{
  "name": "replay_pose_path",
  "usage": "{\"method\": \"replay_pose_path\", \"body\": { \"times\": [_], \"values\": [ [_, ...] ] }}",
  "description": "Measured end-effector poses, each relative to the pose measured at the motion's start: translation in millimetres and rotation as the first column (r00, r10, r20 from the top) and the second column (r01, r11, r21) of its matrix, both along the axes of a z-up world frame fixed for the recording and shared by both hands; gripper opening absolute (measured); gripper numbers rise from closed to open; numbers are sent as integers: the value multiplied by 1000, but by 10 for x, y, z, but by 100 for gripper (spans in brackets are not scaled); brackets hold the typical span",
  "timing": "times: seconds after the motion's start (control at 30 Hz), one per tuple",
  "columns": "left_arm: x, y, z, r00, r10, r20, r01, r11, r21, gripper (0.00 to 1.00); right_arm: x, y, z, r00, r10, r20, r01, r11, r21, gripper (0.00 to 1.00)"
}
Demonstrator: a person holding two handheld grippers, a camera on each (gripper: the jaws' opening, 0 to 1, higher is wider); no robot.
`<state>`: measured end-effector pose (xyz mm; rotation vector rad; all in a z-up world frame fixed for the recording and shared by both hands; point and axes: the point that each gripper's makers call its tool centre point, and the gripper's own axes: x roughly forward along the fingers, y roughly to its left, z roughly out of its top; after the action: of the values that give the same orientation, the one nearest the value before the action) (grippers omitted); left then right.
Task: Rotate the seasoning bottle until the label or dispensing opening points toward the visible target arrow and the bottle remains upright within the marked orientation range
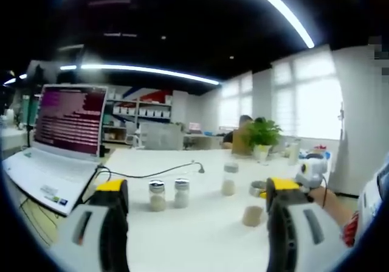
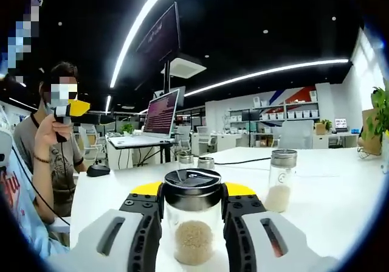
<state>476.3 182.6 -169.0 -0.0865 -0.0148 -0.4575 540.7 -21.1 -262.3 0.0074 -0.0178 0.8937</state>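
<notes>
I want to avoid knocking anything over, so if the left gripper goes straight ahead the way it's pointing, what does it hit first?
Probably the pair of small jars on the white table, which sit between the open left gripper's jaws, a little left of centre. Depth is hard to judge in the fisheye view, so it might pass over them.

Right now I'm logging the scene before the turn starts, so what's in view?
bottles: five, clear glass with pale seasoning, on the table; one sits between the right jaws
table: one, white
laptop: one, white, screen lit pink, at the table's edge
cable: one, black, running from the laptop across the table
mouse: one, black, on a side desk
plant: one, green, far end of the table
left gripper: jaws apart, nothing between
right gripper: jaws against the bottle
</notes>
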Motion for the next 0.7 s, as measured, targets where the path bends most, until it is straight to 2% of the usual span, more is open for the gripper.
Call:
{"method": "replay_pose_path", "body": {
  "times": [0.17, 0.3, 0.37, 0.5, 0.7],
  "values": [
    [-8, 22, 25, 1000, 0, 6, 0, 1000, -11, 100, -10, 14, -30, 996, 86, -22, -86, 996, 13, 37],
    [-11, 74, 48, 999, 42, 23, -43, 999, 8, 100, 6, 48, -61, 982, 167, -92, -163, 985, 54, 38],
    [-14, 76, 39, 999, 44, 23, -44, 999, 21, 100, 10, 47, -62, 977, 185, -106, -181, 982, 48, 38],
    [-16, 76, 31, 999, 34, 14, -34, 999, 4, 100, -6, 51, -86, 969, 224, -108, -224, 974, 11, 37],
    [-13, 75, 6, 1000, 27, 9, -28, 999, 18, 97, -39, 40, -149, 942, 303, -142, -306, 952, -6, 37]
  ]
}}
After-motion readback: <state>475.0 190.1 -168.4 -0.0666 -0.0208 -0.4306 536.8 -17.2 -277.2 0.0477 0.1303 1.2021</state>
